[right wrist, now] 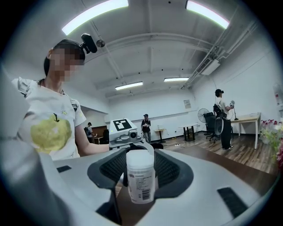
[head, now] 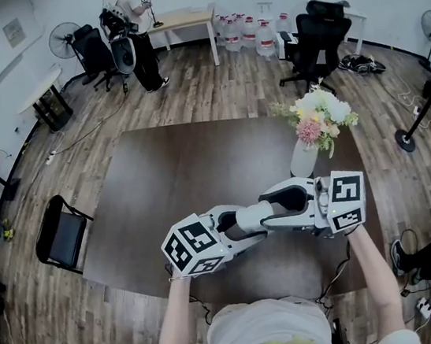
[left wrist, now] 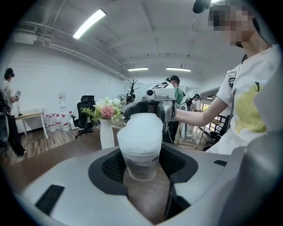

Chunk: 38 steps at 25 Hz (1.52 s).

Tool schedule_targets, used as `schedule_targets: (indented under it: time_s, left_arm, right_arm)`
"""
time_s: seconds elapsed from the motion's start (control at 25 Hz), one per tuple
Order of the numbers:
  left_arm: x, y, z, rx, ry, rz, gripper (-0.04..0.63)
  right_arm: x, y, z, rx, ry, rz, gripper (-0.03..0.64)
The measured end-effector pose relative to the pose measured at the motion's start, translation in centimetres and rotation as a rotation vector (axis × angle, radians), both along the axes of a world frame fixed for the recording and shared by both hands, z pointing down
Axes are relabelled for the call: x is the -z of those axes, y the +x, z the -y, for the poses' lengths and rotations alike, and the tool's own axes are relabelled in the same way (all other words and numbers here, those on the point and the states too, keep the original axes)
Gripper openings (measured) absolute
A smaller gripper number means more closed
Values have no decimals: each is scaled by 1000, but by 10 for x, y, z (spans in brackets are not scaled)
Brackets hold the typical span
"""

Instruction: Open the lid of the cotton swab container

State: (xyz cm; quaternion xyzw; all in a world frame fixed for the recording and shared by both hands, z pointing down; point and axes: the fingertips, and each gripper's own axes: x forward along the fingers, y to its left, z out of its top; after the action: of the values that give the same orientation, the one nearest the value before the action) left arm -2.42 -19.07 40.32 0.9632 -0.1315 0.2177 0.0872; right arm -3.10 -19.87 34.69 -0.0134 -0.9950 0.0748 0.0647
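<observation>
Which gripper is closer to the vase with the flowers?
Right. The right hand-held gripper is just below the vase in the head view, close in front of it. The left hand-held gripper is farther off, down to its left.

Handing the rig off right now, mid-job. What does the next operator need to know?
Left gripper: shut on the cotton swab container, held upright.
Right gripper: facing it, fingers either side of the container; whether they press is unclear.
Lid: looks flipped up on the left gripper's side, not certain.
Left: confirm the lid is fully open; if not, finish lifting it with the right gripper.
</observation>
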Motion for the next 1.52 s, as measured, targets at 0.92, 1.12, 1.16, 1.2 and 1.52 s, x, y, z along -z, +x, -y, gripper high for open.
schedule_targets:
  time_s: [0.92, 1.12, 1.16, 1.2, 1.52]
  left_arm:
    - [-11, 5, 6, 20, 24, 19, 227]
    - [-15, 9, 13, 53, 141, 60, 227]
    - [-15, 9, 14, 53, 141, 61, 227]
    - [-15, 9, 14, 54, 139, 58, 227]
    - [-18, 11, 18, 58, 144, 66, 227]
  right_arm:
    - [-3, -1, 23, -105, -362, 148, 196]
    - [-5, 5, 32, -143, -497, 178, 198]
    - [-5, 5, 34, -146, -520, 190, 198]
    - [-5, 6, 35, -147, -537, 198, 198]
    - [-9, 8, 43, -138, -618, 211, 199]
